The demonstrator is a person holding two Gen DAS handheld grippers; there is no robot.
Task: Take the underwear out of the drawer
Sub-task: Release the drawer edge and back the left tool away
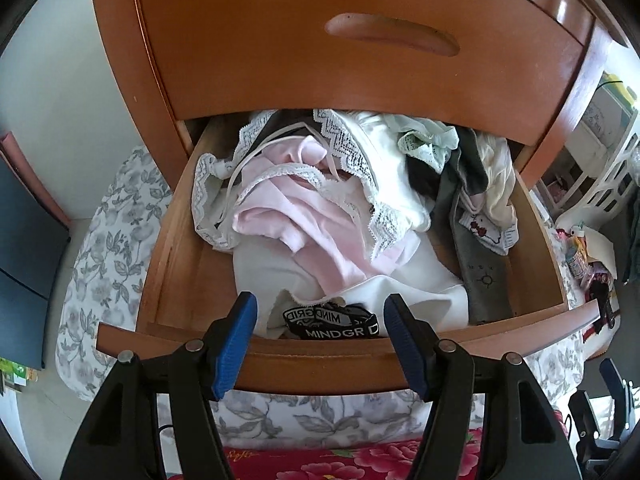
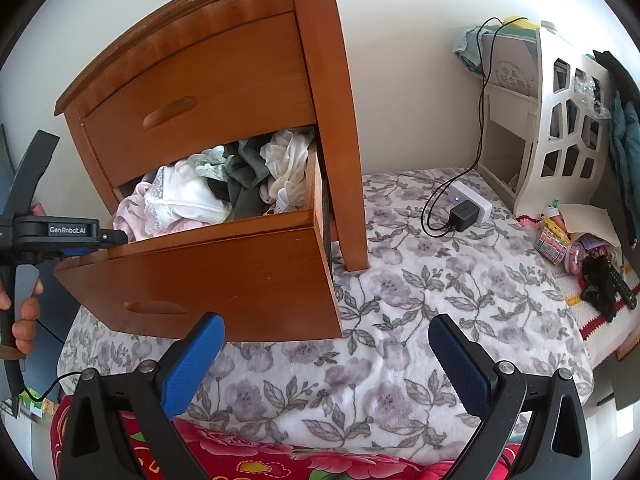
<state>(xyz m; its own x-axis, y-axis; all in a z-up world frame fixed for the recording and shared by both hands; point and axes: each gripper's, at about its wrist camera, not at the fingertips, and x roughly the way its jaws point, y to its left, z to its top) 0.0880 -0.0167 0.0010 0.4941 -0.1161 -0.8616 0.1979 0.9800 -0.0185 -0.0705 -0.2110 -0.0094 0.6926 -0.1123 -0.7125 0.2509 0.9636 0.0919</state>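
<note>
Left wrist view: lower drawer of a glossy orange-brown wooden nightstand, pulled out, curved front rail at 6 o'clock, smooth board walls. Contents: a loose heap of underwear filling the middle and 1 o'clock portion; soft pale pink knit piece edged in white lace at centre; white zigzag lace trim arcing across 12 o'clock; smooth white cloth toward 5 o'clock; black waistband with white lettering at 6 o'clock, just inside the rail; grey-green garment with a small stitched emblem at 4 o'clock; mint lace piece at 1 o'clock. Bare wood floor of the drawer shows at 8 o'clock. Upper drawer front, closed, with a recessed oval handle slot. Left gripper, black frame with ribbed blue pads, poised over the front rail, its fingers apart with nothing clamped between them, the waistband showing through the gap. Right wrist view: same nightstand standing on a plush white blanket printed with grey flowers. Right gripper, fingers spread wide and empty above that blanket, near the drawer's outer face. White charger block with a black plug at 2 o'clock; white cut-out shelf unit beyond.
</note>
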